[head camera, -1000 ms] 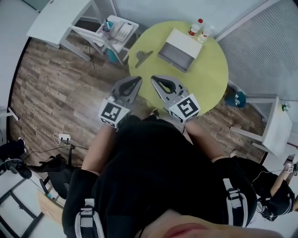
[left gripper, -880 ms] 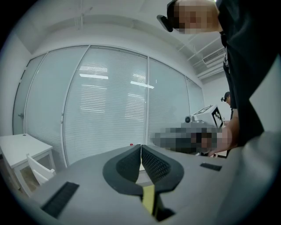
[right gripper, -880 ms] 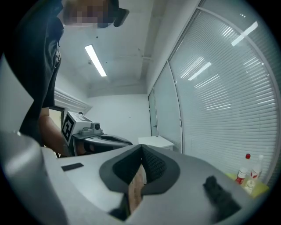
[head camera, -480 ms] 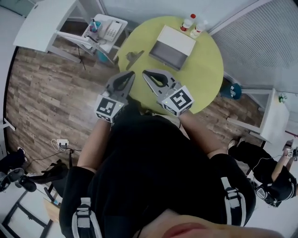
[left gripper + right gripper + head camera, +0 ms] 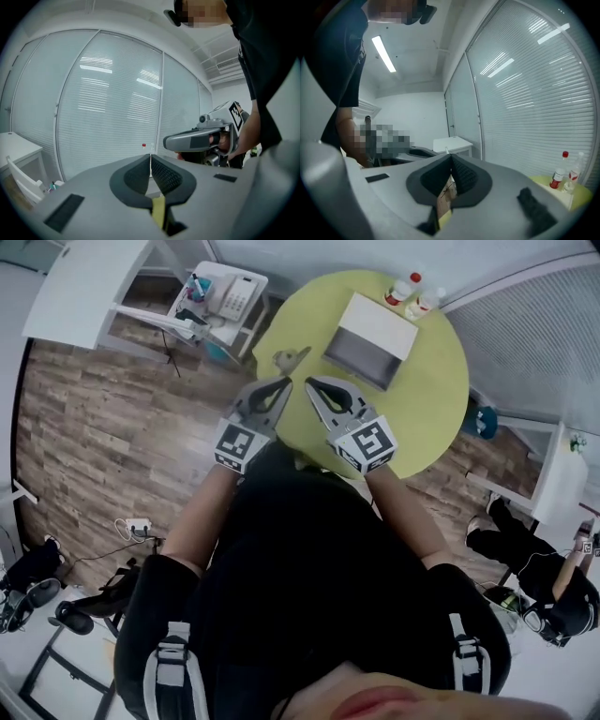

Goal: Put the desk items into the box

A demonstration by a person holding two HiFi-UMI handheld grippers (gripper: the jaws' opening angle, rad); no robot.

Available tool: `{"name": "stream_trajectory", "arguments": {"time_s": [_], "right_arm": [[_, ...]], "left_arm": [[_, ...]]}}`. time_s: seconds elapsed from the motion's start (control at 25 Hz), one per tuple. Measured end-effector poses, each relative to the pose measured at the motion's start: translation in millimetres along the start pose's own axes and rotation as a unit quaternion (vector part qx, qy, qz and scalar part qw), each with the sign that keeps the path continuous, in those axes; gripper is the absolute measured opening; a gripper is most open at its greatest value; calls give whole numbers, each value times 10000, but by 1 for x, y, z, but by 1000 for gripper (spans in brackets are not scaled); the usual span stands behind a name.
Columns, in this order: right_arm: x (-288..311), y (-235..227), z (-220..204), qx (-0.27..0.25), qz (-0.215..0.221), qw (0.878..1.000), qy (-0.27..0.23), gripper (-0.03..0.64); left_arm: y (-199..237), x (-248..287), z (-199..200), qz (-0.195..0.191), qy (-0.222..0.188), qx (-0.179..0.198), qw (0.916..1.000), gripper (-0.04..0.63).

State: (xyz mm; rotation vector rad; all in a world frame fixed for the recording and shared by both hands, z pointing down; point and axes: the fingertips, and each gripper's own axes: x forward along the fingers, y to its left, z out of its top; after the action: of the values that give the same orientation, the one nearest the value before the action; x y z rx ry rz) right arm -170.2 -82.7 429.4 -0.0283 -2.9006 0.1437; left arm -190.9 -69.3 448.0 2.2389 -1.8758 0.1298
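Note:
In the head view an open white box with a grey inside stands on the round yellow-green table. A small grey item lies on the table's left part, and two red-capped bottles stand at its far edge. My left gripper is shut and empty over the table's near-left edge, just short of the grey item. Beside it, my right gripper is shut and empty too. Both point up and level: the left gripper faces window blinds, and the right gripper sees the bottles at lower right.
A white side table with a telephone stands left of the round table, and a white desk fills the far left. A blue bin sits at the table's right. Another person is at lower right, an office chair at lower left.
Both grippers have come closer together and moved forward, their tips now over the table's near-left edge by the grey item. Their jaws stay shut.

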Motion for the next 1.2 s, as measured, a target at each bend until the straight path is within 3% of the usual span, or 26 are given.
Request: {"name": "stream_trajectory", "arguments": {"time_s": [0.24,0.56,0.8,1.2], "right_arm": [[41,-24,-19,260,-233,9992,181,17],[75,-60,-58,452,-607,9961,457,17],[93,-77,-83,588,-728,9935,643,17],[116,-85,-113,775,-830,9896,879,17]], "left_arm": [[42,15,-22,-83,67,-261,9996,15],[83,44,-76,-123,451,-516,9976,15],[103,64,-113,-261,635,-861,9939,15],[132,86,-184,-139,1100,-1391,9840,17]]}}
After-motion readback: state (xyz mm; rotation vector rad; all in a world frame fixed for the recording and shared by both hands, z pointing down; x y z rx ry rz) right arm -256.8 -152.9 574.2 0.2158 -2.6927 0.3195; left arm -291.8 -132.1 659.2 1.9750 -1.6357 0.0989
